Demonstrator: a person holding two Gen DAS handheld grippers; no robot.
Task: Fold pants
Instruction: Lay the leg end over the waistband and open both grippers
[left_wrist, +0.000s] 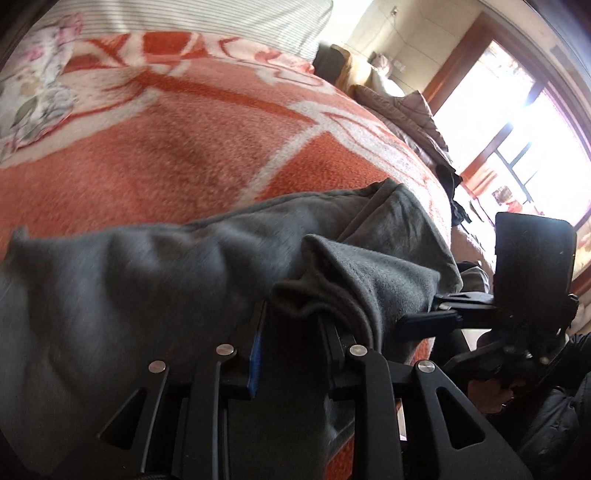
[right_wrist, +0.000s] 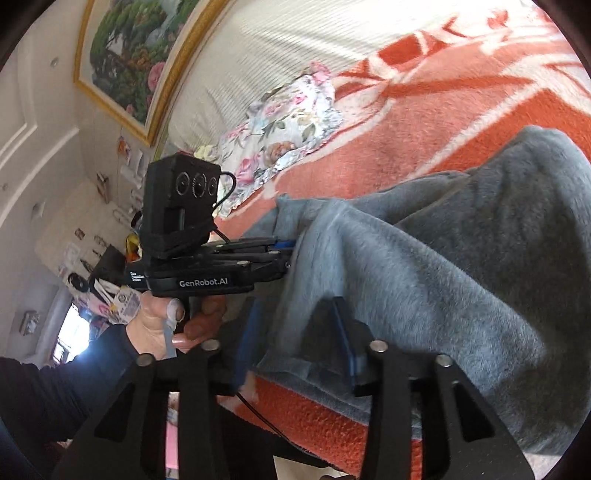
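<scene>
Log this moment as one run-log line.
step: fold grey fleece pants | surface: orange patterned blanket | left tool: open, cloth between pads | right tool: open, pants edge between pads

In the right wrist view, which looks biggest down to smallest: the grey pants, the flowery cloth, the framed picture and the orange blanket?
1. Orange blanket; grey pants look about as big, but lie nearer the camera, so unsure.
2. Framed picture and flowery cloth: alike, too close to rank.
</scene>
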